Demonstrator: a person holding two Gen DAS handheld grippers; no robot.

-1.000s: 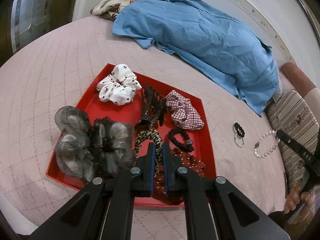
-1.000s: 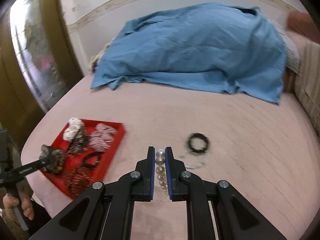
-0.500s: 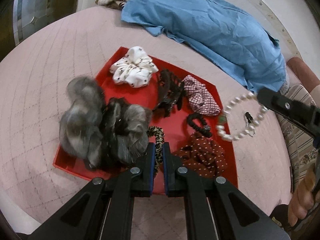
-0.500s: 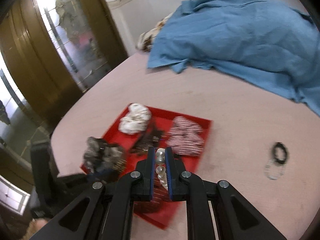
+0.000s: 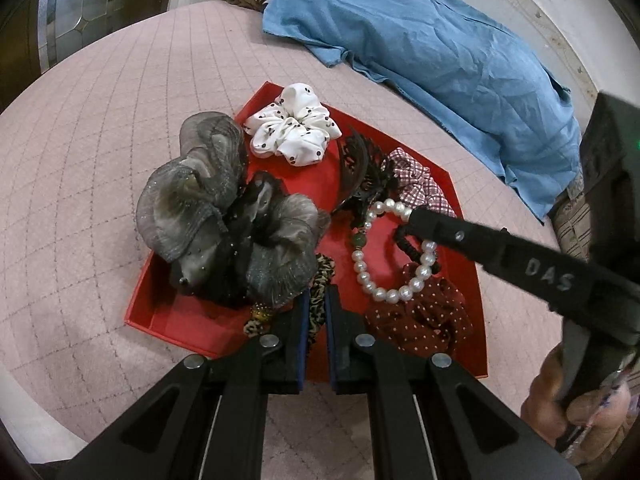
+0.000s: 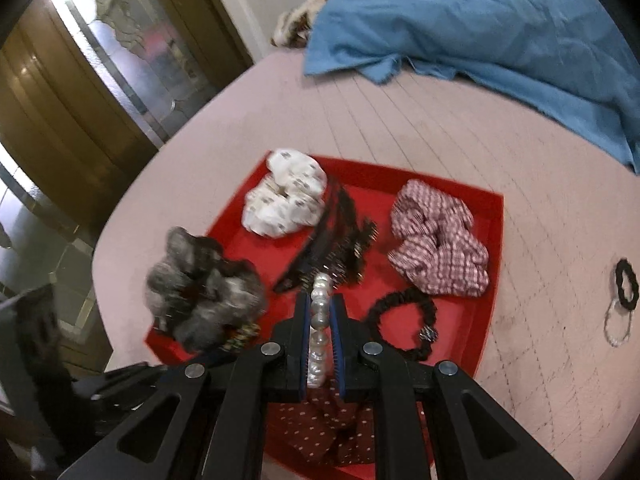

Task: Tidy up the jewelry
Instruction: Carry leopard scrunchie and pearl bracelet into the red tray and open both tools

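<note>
A red tray point(image 5: 160, 320) point(image 6: 496, 240) lies on the pink bed cover. It holds a white dotted scrunchie point(image 5: 294, 130), a black claw clip point(image 5: 360, 172), a plaid scrunchie point(image 6: 438, 240), a black hair tie point(image 6: 402, 320) and a dark red dotted scrunchie point(image 5: 420, 316). My right gripper point(image 6: 321, 300) point(image 5: 416, 216) is shut on a pearl bracelet point(image 5: 384, 292) point(image 6: 319, 344), which dangles over the tray's middle. At the tray's near edge my left gripper point(image 5: 317, 296) is shut on a leopard-print hair tie point(image 5: 320, 280). Bunched grey scrunchies point(image 5: 224, 216) point(image 6: 200, 292) sit just left of it.
A blue shirt point(image 5: 440, 48) point(image 6: 480, 12) covers the far side of the bed. On the cover right of the tray lie a small black hair tie point(image 6: 626, 284) and a clear bead bracelet point(image 6: 618, 326). A hand point(image 5: 580, 408) grips the right tool. A glazed door point(image 6: 120, 60) stands left.
My right gripper carried the pearl bracelet from the bed cover leftward to above the tray. The grey scrunchies shifted toward the tray's middle; the left gripper stayed shut on the leopard tie.
</note>
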